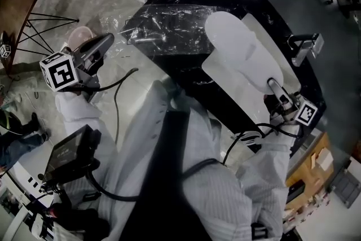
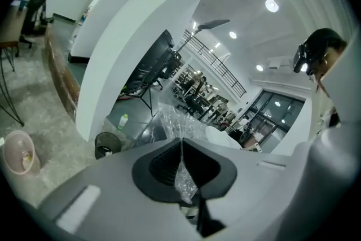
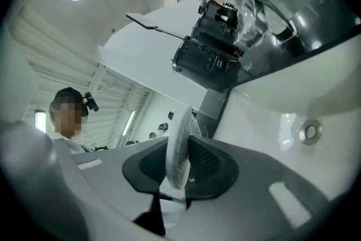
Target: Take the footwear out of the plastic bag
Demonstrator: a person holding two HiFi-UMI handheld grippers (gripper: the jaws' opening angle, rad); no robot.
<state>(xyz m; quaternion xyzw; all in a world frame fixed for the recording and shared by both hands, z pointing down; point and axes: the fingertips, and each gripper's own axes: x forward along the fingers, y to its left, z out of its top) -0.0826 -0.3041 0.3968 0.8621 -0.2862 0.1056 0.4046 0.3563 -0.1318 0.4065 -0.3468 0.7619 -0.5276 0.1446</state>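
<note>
left gripper (image 2: pixel 181 145) pinches plastic bag (image 1: pixel 163 21), right gripper (image 3: pixel 181 143) clamps slipper (image 1: pixel 240 51).

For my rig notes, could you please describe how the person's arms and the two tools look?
Both arms wear pale, finely striped sleeves. The left tool and right tool have grey bodies, dark ribbed pads, a black-and-white marker cube each, and black cables.

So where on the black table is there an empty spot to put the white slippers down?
The table is bare beyond the slippers, up to the grey clamp at its edge. A narrower dark strip is free between the slippers and the person's white coat. The left end is crowded: the crinkly plastic bag covers it.
</note>
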